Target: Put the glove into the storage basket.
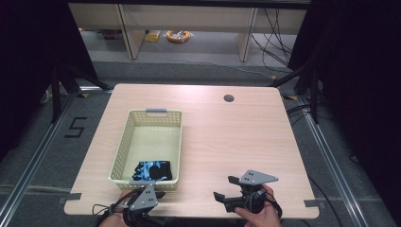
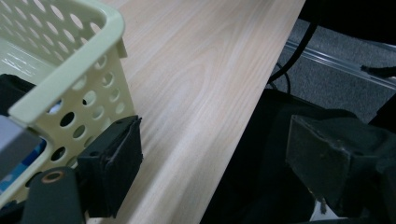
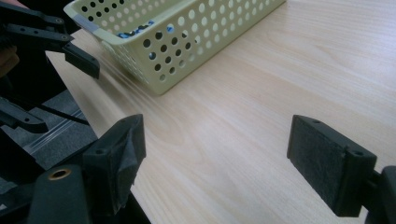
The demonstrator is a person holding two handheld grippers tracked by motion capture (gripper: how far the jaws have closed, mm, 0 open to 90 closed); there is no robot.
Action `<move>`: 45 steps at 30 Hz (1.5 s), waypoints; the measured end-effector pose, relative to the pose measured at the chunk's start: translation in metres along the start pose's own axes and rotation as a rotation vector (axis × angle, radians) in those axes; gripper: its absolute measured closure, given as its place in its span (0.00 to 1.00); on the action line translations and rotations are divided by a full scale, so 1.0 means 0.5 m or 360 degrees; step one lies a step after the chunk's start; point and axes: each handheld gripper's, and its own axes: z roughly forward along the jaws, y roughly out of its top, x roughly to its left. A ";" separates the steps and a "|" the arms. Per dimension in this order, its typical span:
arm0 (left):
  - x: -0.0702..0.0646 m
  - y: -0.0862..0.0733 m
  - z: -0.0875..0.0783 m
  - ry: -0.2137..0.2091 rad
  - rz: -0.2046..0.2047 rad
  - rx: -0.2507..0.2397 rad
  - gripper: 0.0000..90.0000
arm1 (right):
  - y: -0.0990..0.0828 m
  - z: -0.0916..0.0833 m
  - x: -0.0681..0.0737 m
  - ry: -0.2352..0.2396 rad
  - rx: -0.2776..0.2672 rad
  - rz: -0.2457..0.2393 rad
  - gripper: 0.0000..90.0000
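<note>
Both grippers, left [image 1: 158, 193] and right [image 1: 226, 188], hover wide open and empty at the table's [image 1: 227, 137] near edge, beside the yellow basket [image 1: 124, 144] holding a dark cloth [image 1: 152, 170].

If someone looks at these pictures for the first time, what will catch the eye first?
Most likely the pale yellow perforated basket, standing left of centre on the light wooden table, with a dark blue-patterned item lying at its near end. Next come the two black claws at the near edge: the left claw open right by the basket's near corner, and the right claw open over bare wood.
</note>
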 end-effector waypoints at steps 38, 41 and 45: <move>-0.016 -0.033 0.019 0.0005 0.0041 0.0115 0.19 | -0.067 0.004 0.032 -0.0017 0.0206 -0.0231 0.18; -0.015 -0.033 0.019 -0.0003 0.0067 0.0112 0.19 | -0.067 0.003 0.035 -0.0017 0.0216 -0.0201 0.18; -0.016 -0.032 0.019 -0.0010 0.0043 0.0109 0.19 | -0.068 0.004 0.035 -0.0019 0.0212 -0.0217 0.18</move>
